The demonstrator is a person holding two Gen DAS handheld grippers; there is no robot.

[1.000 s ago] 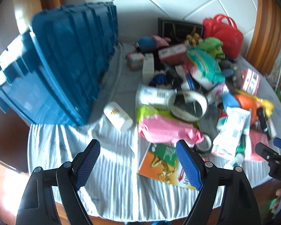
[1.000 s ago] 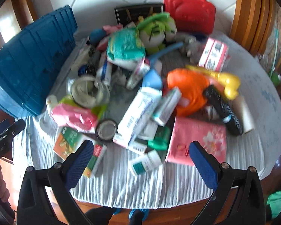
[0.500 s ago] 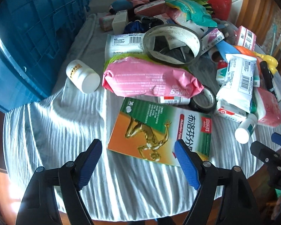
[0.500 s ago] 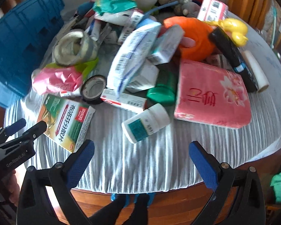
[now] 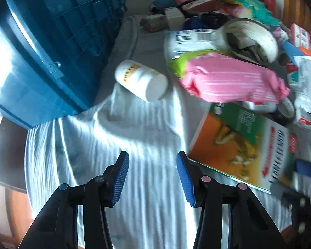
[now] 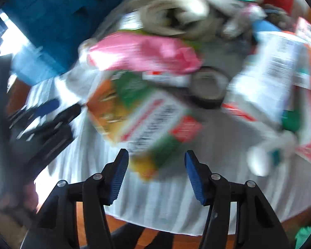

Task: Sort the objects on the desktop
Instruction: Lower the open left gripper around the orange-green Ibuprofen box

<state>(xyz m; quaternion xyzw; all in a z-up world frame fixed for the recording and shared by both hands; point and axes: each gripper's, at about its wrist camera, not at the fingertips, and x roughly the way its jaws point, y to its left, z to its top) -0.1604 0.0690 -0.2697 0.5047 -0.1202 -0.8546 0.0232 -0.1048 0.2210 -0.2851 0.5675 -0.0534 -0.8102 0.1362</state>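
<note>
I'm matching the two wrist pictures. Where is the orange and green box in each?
Left wrist: orange and green box lies right of centre, beyond the right tong.
Right wrist: the box lies centre, just beyond both tongs, blurred.
Shared landmark: pink packet, directly behind the box.

A deep blue crate (image 5: 58, 47) with a grid of ribs fills the upper left of the frame, beside a white bottle (image 5: 142, 80) with a yellow-orange label. The worktop's cloth (image 5: 122, 145) is pale grey-white with fine stripes. At right lie a pink packet (image 5: 232, 83) with a lime-green end and an orange, green, red and white box (image 5: 244, 147); the fingers (image 5: 121, 179) carry ridged blue pads on black arms.
</note>
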